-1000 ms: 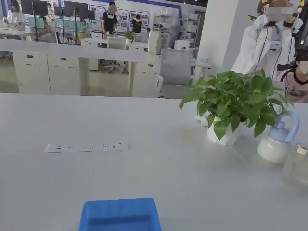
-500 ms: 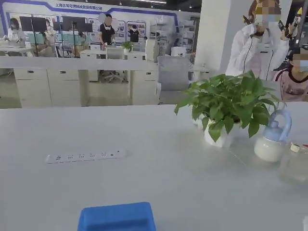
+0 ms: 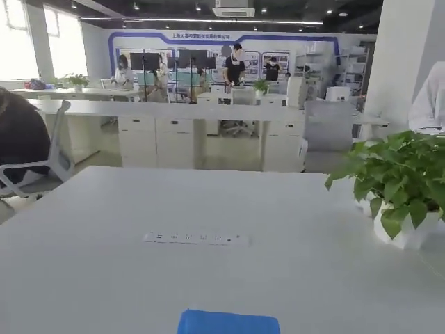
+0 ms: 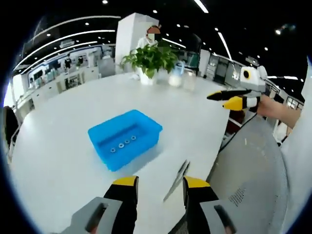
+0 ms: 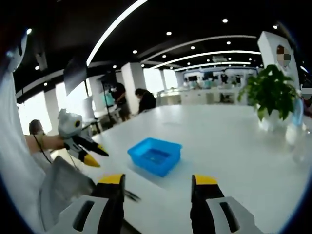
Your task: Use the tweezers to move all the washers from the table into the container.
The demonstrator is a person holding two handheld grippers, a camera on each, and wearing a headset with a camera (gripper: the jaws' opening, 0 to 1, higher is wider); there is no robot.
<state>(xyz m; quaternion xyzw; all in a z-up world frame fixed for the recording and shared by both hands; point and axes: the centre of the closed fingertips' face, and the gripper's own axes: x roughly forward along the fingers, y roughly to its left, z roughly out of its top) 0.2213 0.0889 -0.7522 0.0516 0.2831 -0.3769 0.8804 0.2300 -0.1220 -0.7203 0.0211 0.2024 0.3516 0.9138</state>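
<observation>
**Head view with the two gripper views.** We are looking out across the white table [image 3: 97,278] with the head raised. Against the two preceding frames the whole picture is sliding. The potted plant [image 3: 400,184] is now sitting at the right edge, the power strip [image 3: 196,239] is lying near the centre, and the blue container [image 3: 228,323] is showing as a strip along the bottom edge. We are reading this as the camera turning up and to the left, not as a move of the things.

In the left gripper view the container is sitting at the centre of the frame, with four washers [image 4: 123,144] lying in a row on its floor. The tweezers [image 4: 176,179] are lying on the table near its edge, at the lower centre of that frame, held by neither jaw so far as we can tell. The left gripper [image 4: 161,182] is standing released, jaws well apart and grasping nothing. The right gripper [image 4: 220,100], at the upper right, is hanging off the table with its jaws likewise parted around nothing.

We are judging the transfer finished or nearly so: the tool is laid down, the washers are in the container, and the gaze is lifting from the work. Whether any washer is remaining on the table we cannot tell at this size.
</observation>
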